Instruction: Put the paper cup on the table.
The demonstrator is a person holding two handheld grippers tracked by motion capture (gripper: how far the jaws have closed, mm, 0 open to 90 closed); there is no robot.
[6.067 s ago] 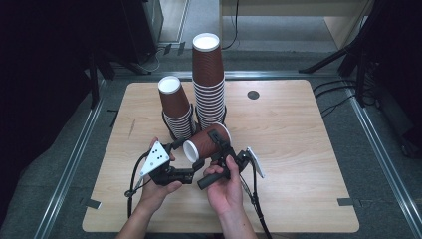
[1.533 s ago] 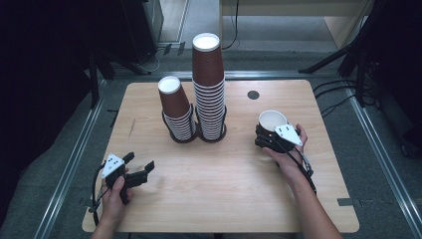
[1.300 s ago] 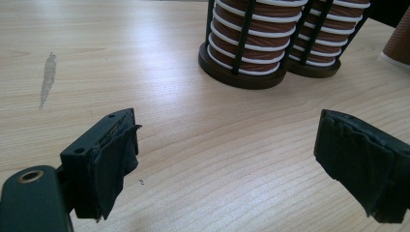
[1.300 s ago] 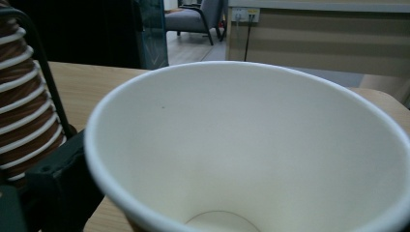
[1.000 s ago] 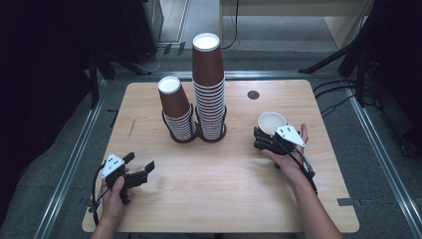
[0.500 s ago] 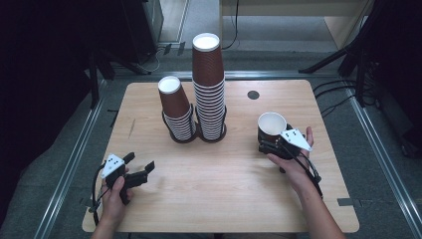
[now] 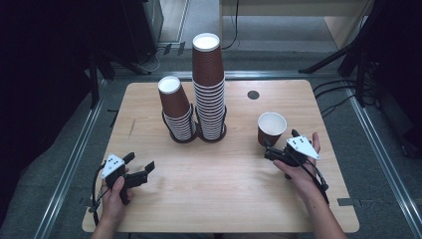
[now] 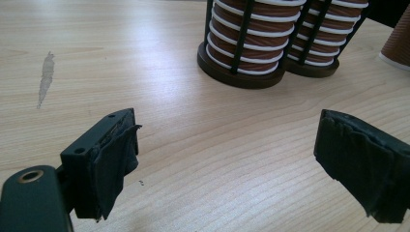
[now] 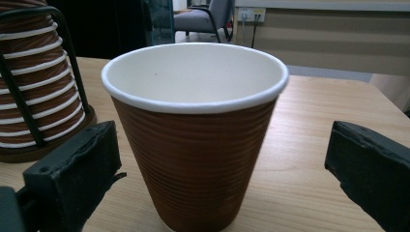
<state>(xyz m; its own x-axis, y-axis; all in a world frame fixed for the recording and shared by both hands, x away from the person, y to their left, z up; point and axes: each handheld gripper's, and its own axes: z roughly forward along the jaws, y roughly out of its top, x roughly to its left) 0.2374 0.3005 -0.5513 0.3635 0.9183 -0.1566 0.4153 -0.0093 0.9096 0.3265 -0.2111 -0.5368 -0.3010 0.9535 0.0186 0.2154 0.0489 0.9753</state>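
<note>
One brown paper cup [image 7: 271, 128] stands upright on the desk [image 7: 229, 199], right in front of the right tool [image 7: 271, 152]; in the right gripper view the cup [image 9: 193, 130] sits between the two black jaws, which are wide apart; whether either jaw touches its side cannot be told; its white inside is bare and its rim faces up; a hand [image 7: 301, 167] holds this tool from behind. Off to that tool's left stand two stacks of cups, each in a black wire holder; the tall stack [image 7: 209, 84] is nearer to it and the short stack [image 7: 175, 107] is just past that one; the two holders sit side by side, close together. The left tool [image 7: 142, 167] rests low over the desk, well apart from the lone cup; its jaws are spread wide with only bare wood between them; ahead of it, in the left gripper view, are the bottoms of the two stacks [image 8: 246, 43]; a grey mark [image 8: 46, 77] shows on the wood to its left.
</note>
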